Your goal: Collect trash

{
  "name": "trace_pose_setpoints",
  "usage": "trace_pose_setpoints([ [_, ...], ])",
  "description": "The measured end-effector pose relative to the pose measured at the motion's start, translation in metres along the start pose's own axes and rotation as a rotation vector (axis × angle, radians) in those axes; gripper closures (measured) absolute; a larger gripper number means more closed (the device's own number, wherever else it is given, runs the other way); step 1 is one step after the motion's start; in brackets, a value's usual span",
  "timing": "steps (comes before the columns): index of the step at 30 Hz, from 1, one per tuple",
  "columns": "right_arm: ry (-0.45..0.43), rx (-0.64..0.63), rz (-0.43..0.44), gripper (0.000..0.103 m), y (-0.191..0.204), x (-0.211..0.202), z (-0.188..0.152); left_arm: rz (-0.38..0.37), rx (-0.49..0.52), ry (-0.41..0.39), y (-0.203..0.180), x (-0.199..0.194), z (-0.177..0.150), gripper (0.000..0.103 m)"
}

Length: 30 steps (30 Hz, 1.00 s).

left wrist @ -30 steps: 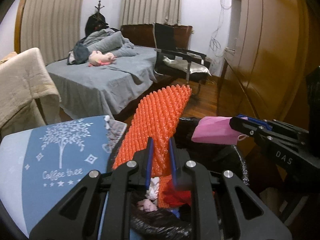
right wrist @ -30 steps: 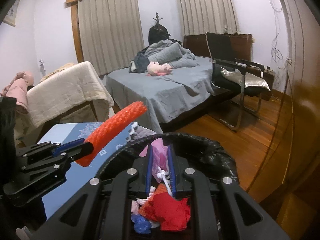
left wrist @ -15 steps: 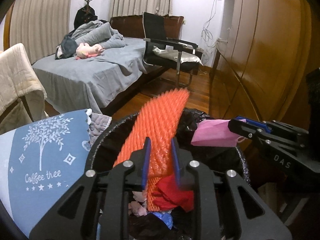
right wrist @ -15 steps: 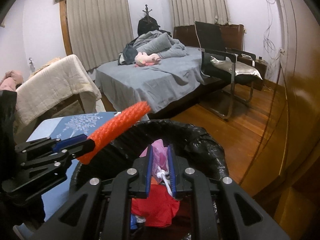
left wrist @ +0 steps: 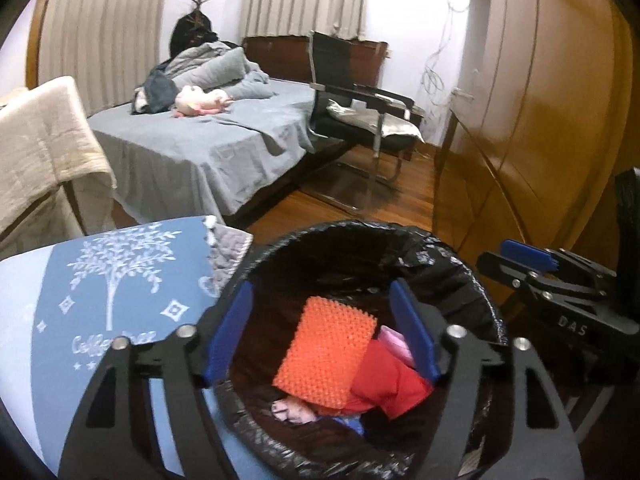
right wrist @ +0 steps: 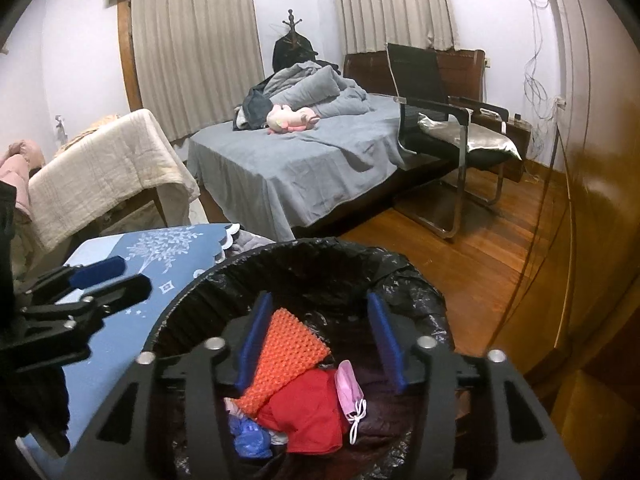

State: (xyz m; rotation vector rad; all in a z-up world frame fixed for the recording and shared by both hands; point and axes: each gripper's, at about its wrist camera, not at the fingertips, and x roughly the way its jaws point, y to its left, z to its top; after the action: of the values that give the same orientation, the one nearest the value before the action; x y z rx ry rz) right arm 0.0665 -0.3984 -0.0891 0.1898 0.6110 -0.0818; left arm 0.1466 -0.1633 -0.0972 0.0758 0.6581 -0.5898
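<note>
We're over the bin (left wrist: 476, 280) w/ both grippers: orange mesh (left wrist: 328, 356) and pink mask (right wrist: 347, 384) lie inside. Left gripper (left wrist: 322, 336) and right gripper (right wrist: 320, 342) fingers opening, nothing held. Best pull straight back, clear of the liner.

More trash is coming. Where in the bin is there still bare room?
Bare liner shows along the bin far wall, beyond the orange foam net, and right of the pink mask. The near-left is crowded with red and blue scraps.
</note>
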Motion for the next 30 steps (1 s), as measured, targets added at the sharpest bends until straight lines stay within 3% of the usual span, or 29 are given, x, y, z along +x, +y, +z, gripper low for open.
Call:
trace_pose_setpoints([
  [4,-0.015,-0.015,0.017,0.022,0.012,-0.010,0.003,0.049,-0.025,-0.025,0.010,-0.018,0.000,0.015],
  [9,-0.028,-0.050,0.054,0.007,0.033,-0.023,0.005,0.102,-0.074,-0.033,0.024,-0.043,-0.003,0.010],
  [17,-0.026,-0.062,0.103,0.006,0.062,-0.045,0.009,0.177,-0.102,-0.072,0.039,-0.088,-0.008,0.007],
  [30,-0.066,-0.094,0.154,0.006,0.092,-0.089,0.018,0.245,-0.084,-0.130,0.029,-0.147,-0.015,0.006],
])
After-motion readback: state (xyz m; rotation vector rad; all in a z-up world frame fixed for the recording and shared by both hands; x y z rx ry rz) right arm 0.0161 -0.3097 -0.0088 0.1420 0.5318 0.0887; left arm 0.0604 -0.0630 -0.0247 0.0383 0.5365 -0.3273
